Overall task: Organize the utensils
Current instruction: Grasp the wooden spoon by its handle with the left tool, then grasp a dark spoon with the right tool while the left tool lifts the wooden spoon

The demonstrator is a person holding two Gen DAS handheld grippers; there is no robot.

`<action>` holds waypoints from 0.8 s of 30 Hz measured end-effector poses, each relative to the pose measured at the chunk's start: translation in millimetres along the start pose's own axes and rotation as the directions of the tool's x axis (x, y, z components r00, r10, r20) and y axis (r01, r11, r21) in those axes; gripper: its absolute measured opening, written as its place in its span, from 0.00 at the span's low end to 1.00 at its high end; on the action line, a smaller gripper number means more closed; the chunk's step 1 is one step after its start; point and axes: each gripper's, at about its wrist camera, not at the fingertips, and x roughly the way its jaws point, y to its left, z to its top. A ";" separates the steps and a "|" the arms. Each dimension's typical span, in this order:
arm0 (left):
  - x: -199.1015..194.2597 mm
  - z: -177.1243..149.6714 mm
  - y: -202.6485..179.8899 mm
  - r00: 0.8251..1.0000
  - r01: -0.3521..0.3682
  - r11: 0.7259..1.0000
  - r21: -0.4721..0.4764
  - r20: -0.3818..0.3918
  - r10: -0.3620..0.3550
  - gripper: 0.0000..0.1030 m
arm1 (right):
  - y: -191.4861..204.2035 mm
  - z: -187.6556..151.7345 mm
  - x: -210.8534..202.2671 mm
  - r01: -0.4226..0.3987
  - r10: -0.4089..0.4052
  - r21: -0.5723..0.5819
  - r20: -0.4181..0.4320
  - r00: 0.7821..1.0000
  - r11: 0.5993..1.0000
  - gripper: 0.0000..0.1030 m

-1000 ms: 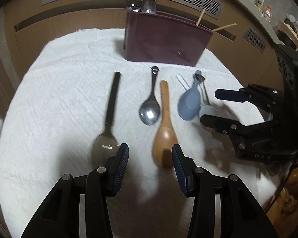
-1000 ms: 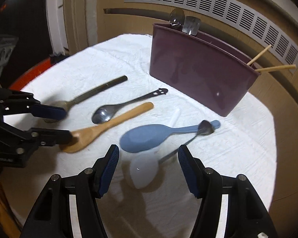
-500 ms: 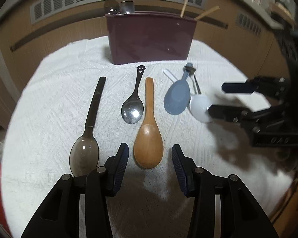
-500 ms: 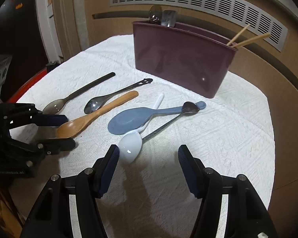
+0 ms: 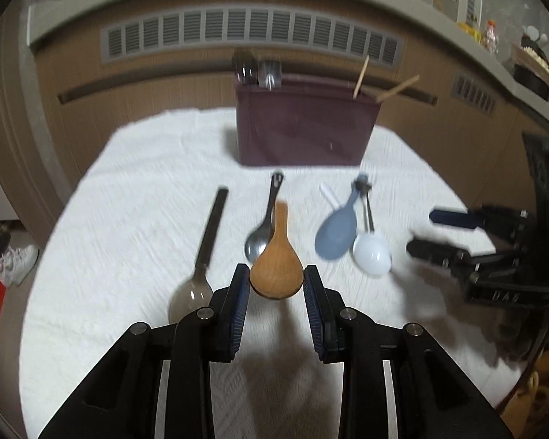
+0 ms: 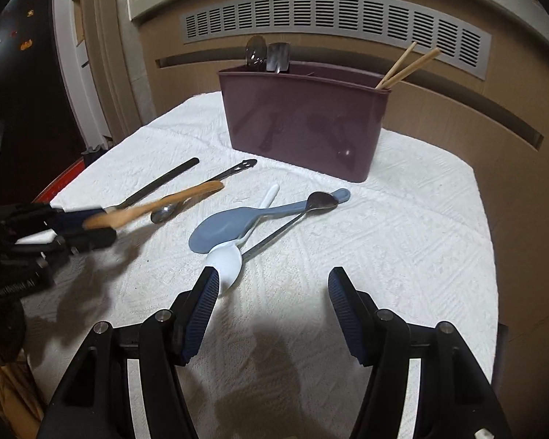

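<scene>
In the left wrist view the left gripper (image 5: 276,289) has just been closing and its jaws pinch the wooden spoon (image 5: 276,270) by its bowl edges, in front of the maroon caddy (image 5: 305,124); that rounded grip could let it swing or slip. In the right wrist view the right gripper (image 6: 271,292) hangs empty, jaws apart, one touching or just beside the white spoon (image 6: 225,261), which it could nudge

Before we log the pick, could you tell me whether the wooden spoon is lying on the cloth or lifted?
Lifted: the left gripper clamps the wooden spoon by its bowl, handle raised off the cloth.
</scene>
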 end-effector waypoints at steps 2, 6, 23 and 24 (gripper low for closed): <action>-3.0 7.5 0.0 0.999 -0.006 1.000 0.001 0.034 0.006 0.30 | -0.4 -1.4 -1.5 0.000 0.000 0.005 0.001 1.000 1.000 0.58; 3.6 27.8 2.0 0.996 -0.017 1.000 0.000 0.088 0.017 0.30 | -0.1 -2.7 -2.7 0.003 -0.003 0.009 0.000 1.000 1.000 0.58; 5.1 76.1 25.1 0.970 -0.015 0.999 -0.028 0.240 0.022 0.30 | -37.7 49.6 63.7 0.109 -0.081 0.237 -0.125 0.989 0.965 0.29; 6.0 75.2 27.7 0.972 -0.008 0.999 -0.033 0.236 0.015 0.30 | -37.6 52.0 72.2 0.120 -0.084 0.261 -0.145 0.986 0.958 0.29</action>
